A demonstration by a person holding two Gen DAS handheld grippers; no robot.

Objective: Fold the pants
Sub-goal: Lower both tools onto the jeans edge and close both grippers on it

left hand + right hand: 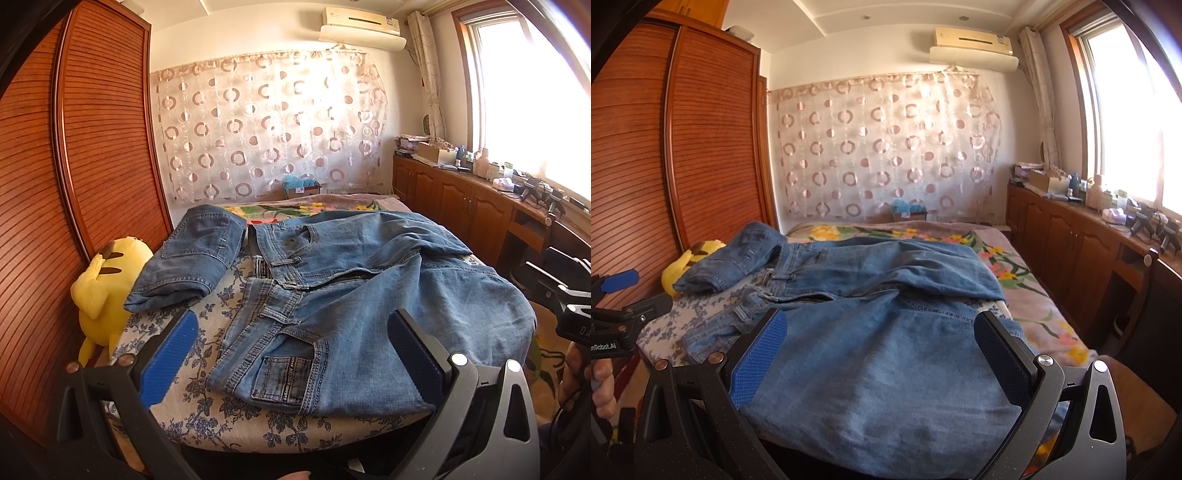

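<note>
A pair of blue jeans [351, 295] lies spread across the near end of the bed, waistband toward the left, fly open, legs running right. A second pair of folded jeans [192, 258] rests at the far left of the bed. My left gripper [291, 354] hovers open over the waistband and front pocket, nothing between its blue pads. My right gripper [882, 354] stands open above the jeans [886, 362] at the leg part, also holding nothing. The folded jeans [735, 262] show at the left in the right wrist view. Each gripper appears at the edge of the other's view.
The bed [236, 417] has a floral sheet and a flowered blanket [1027, 280] farther back. A yellow plush toy [103, 284] sits at the left edge against a wooden wardrobe [92, 147]. A cluttered wooden counter [480, 192] runs along the right under the window.
</note>
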